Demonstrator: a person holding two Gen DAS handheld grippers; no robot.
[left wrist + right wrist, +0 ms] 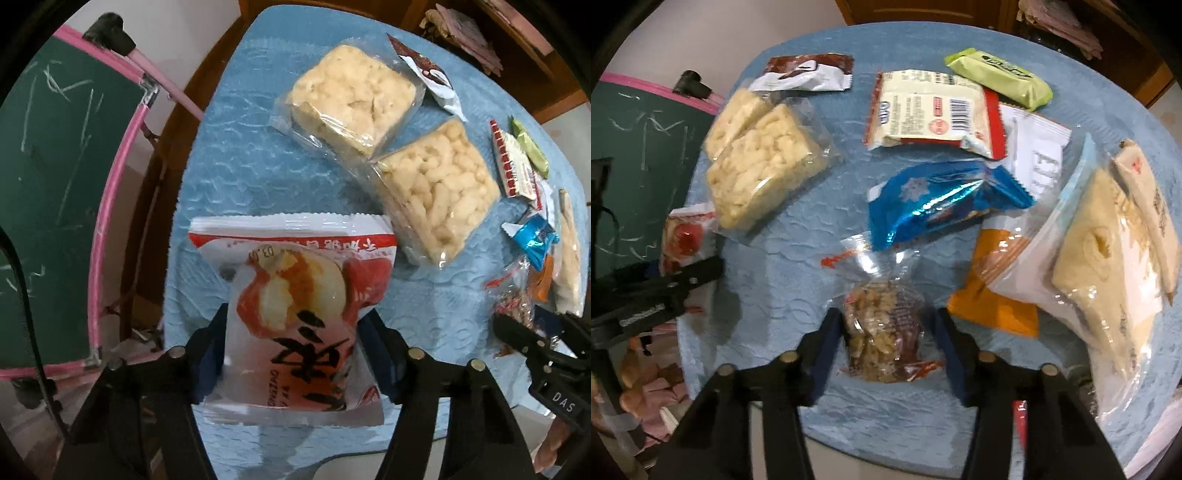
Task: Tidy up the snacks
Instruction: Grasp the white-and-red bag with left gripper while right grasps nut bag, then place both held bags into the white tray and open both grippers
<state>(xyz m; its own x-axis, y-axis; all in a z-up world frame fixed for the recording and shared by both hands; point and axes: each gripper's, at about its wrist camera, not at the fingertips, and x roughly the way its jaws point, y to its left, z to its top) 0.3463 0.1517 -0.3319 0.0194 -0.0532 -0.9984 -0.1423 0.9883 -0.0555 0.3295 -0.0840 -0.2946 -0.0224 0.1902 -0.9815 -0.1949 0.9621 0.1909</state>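
Taking the blue packet (945, 201) as landmark in the right wrist view, all lies on the cloth (827, 229). The barcode packet (931, 112) lies behind it, the green bar (999, 79) farther behind to the right. Two rice cakes (761, 162) lie left. The nut bag (882, 325) lies before it, the zip bag (1104, 254) right.

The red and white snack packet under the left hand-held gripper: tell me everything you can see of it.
The red and white snack packet is a glossy plastic pillow pack with crimped, serrated ends, printed with a bitten round pastry and large black characters. It looks sealed and puffed, and lies flat on the blue textured cloth near the table's edge. The left hand-held gripper straddles its nearer half, a finger at each side; whether the pads press is unclear. One far corner meets a clear-wrapped puffed rice cake.
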